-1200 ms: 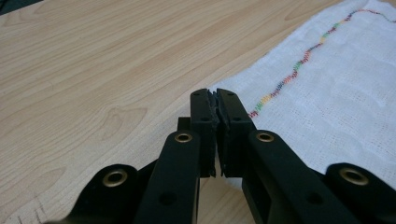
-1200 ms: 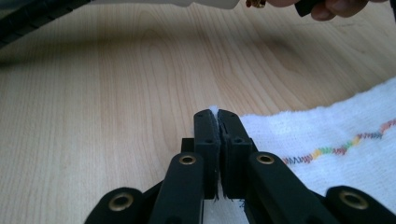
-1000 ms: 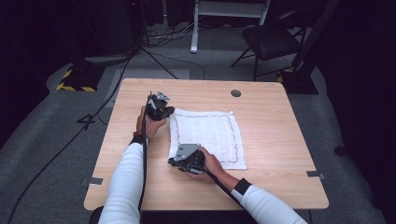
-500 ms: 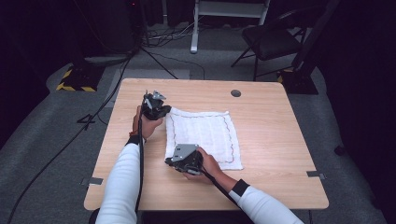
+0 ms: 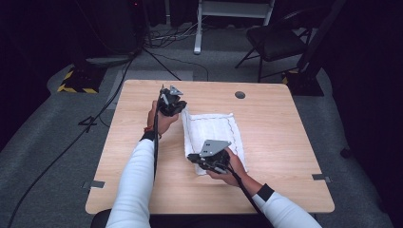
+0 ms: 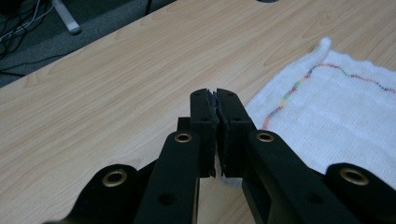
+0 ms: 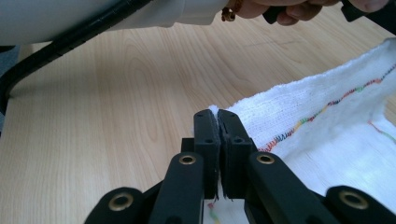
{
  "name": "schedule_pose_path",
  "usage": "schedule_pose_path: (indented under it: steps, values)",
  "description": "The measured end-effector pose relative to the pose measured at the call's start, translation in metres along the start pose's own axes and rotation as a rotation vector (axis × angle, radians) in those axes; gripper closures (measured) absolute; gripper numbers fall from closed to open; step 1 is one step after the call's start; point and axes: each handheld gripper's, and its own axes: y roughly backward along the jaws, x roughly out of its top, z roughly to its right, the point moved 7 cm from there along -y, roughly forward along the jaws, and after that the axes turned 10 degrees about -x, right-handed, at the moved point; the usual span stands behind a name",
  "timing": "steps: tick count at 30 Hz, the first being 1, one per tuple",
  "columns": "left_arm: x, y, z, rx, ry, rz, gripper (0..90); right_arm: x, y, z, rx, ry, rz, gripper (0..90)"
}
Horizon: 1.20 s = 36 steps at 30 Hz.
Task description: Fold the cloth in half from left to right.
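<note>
While white cloth [image 5: 216,135] lies on wooden surface [image 5: 285,137], L hand-held gripper [image 6: 217,105] pinches its far-left corner; R hand-held gripper [image 7: 218,122] pinches near-left corner, left edge raised off surface.

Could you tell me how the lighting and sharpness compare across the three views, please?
High view: the table is evenly lit and the room around it falls into near black; the image is slightly soft. Left gripper view: the black jaws sit close and somewhat soft, while the white cloth keeps its stitching readable. Right gripper view: the cloth is bright but not blown out, and the sleeve at the top is blurred.
</note>
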Motion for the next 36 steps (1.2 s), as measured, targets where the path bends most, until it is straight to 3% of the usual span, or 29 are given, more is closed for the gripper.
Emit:
schedule_pose_path:
  steps: [5,12,36]
  values:
    - [0.012,-0.010,0.013,-0.008,-0.025,0.003,86.1,-0.012,0.017,0.013,-0.014,-0.039,0.010,87.6]
    - [0.023,-0.026,0.029,-0.030,-0.048,-0.006,86.1,-0.028,0.039,0.028,-0.046,-0.054,-0.001,87.6]
    - [0.052,-0.082,0.076,-0.095,-0.107,-0.023,86.1,-0.076,0.085,0.055,-0.137,-0.100,-0.062,87.5]
